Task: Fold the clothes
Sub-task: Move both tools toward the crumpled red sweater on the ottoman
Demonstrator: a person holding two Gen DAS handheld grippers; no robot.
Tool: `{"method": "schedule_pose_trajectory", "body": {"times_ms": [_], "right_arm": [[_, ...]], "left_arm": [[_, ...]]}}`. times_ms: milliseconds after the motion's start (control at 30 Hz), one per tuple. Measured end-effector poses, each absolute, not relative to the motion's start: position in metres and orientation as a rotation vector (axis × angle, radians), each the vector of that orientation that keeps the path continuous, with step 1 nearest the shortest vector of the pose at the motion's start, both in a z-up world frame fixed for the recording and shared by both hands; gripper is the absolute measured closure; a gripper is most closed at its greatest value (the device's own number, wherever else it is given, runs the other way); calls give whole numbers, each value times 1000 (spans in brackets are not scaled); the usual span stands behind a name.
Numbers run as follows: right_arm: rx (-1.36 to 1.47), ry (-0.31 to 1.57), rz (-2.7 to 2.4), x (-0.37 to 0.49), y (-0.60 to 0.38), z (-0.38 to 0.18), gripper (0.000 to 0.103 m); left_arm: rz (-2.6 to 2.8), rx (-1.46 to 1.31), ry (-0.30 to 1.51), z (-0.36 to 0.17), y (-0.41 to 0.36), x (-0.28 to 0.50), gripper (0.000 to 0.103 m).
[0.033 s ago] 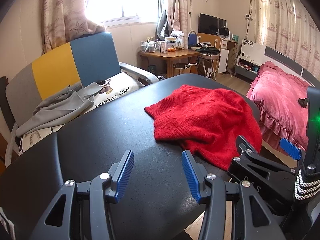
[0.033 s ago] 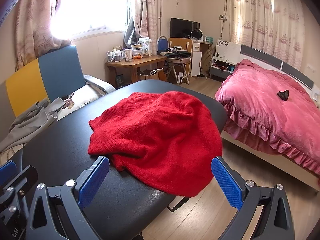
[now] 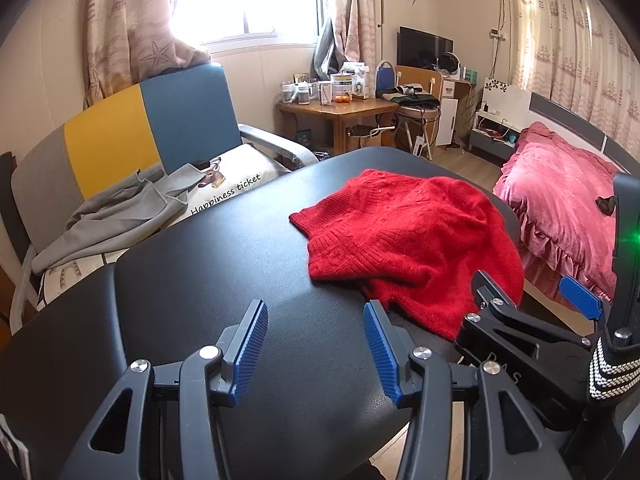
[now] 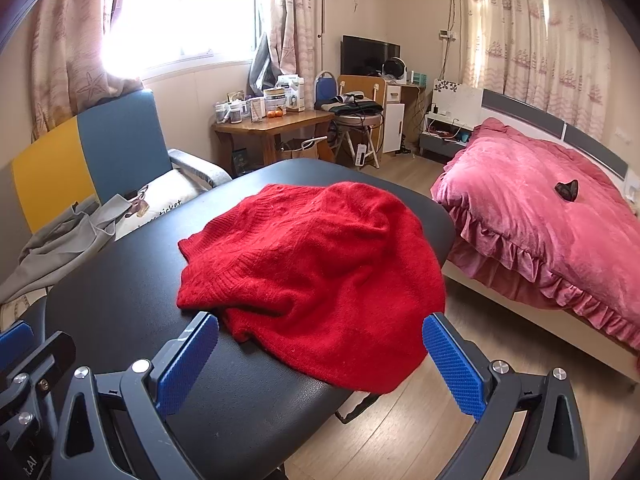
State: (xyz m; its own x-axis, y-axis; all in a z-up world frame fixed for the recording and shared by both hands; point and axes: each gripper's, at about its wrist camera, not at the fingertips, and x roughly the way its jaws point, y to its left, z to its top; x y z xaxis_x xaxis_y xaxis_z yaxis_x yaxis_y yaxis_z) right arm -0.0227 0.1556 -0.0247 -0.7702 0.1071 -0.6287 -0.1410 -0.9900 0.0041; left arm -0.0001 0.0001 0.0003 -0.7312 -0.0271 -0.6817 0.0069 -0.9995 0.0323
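Jaws of both grippers stand apart and hold nothing. Left gripper (image 3: 316, 344) hovers over bare black worktop (image 3: 200, 272), on the near-left side of the red sweater (image 3: 408, 240), not touching it. Right gripper (image 4: 320, 364) is spread wider; its left pad sits just at the sweater's near edge, its right pad out past the worktop's edge over the wooden floor (image 4: 440, 420). Contact between pad and knit cannot be told. The sweater lies crumpled and unfolded on the worktop's right half, ribbed hem bunched toward the left, its near-right part draped over the worktop's edge. Left of the sweater, beyond the worktop, a grey garment (image 3: 120, 216) lies on an armchair (image 3: 180, 112). Right of the sweater stands a bed (image 4: 540, 220) with a pink cover.
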Motion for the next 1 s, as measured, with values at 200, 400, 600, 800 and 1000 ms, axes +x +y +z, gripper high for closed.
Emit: {"method": "schedule_pose_trajectory", "body": {"times_ms": [200,400,600,800,1000], "right_arm": [[-1007,78,2842,-23,152,-29,0],[-1022,88,2855,-24,149,-35,0],[-1192,207,2955,-33,149,-56,0],[-1562,733,3047,-45,169,-98,12],[-1576,570,3176,-55,169,-99,0]], "left_arm": [[-2900,1143,-58,-3,-2,1,52],[-2932,1381,181,-34,-26,-4,47],[-2836,1567,298,-89,-69,13,49],[-2693,1640,538,-131,-158,49,47],[-2505,1605,732,-158,-229,89,47]]}}
